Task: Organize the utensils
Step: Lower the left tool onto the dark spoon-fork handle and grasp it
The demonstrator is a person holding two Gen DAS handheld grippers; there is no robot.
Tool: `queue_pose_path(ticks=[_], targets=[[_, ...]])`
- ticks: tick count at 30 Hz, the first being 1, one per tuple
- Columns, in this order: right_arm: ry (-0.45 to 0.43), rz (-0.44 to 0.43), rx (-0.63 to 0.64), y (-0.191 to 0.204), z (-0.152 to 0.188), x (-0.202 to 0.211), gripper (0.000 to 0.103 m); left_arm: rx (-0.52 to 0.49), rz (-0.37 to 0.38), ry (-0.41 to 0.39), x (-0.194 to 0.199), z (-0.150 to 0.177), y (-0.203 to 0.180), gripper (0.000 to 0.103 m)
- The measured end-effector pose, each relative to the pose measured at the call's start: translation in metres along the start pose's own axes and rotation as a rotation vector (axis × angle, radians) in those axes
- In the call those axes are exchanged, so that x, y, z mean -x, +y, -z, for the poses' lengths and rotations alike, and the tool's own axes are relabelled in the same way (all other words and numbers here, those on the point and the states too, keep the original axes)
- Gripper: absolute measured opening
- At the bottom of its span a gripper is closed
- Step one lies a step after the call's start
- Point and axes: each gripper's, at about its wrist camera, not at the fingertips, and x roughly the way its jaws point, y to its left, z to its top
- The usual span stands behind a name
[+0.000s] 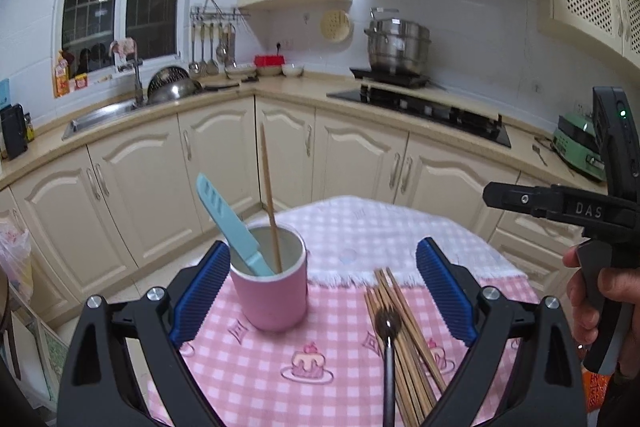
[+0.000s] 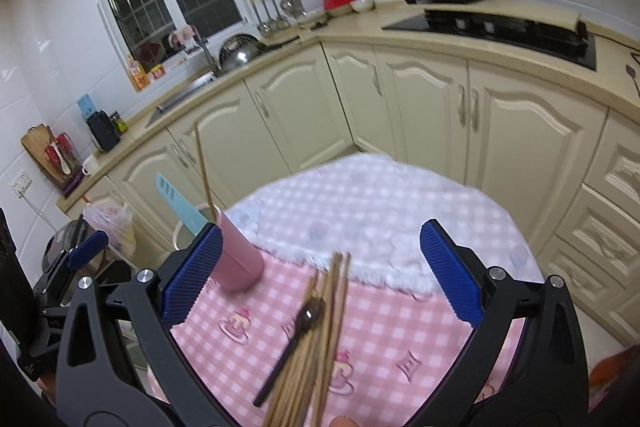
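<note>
A pink cup (image 1: 274,297) stands on the pink checked tablecloth (image 1: 256,359). It holds a light blue knife (image 1: 228,223) and one wooden chopstick (image 1: 270,203). A bundle of wooden chopsticks (image 1: 408,347) lies on the cloth with a black-handled spoon (image 1: 388,347) on top. My left gripper (image 1: 320,291) is open and empty, its left pad beside the cup. My right gripper (image 2: 318,279) is open and empty above the chopsticks (image 2: 320,339) and spoon (image 2: 298,339); the cup (image 2: 240,259) is at its left finger.
Cream kitchen cabinets (image 1: 288,147) and a counter with a sink (image 1: 104,115) and a hob (image 1: 424,107) ring the small table. A white fleece cloth (image 1: 380,239) covers the table's far half. The right gripper's body (image 1: 592,211) shows at the right.
</note>
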Motion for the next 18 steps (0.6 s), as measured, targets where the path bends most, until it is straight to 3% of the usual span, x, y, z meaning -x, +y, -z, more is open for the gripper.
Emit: queue_pose_path(ticks=[18], targets=[[0.137,0.076,-0.033,-0.031,0.049,-0.016,0.097,-0.094,0.056,0.273,-0.076,0.068,-0.032,0.092]])
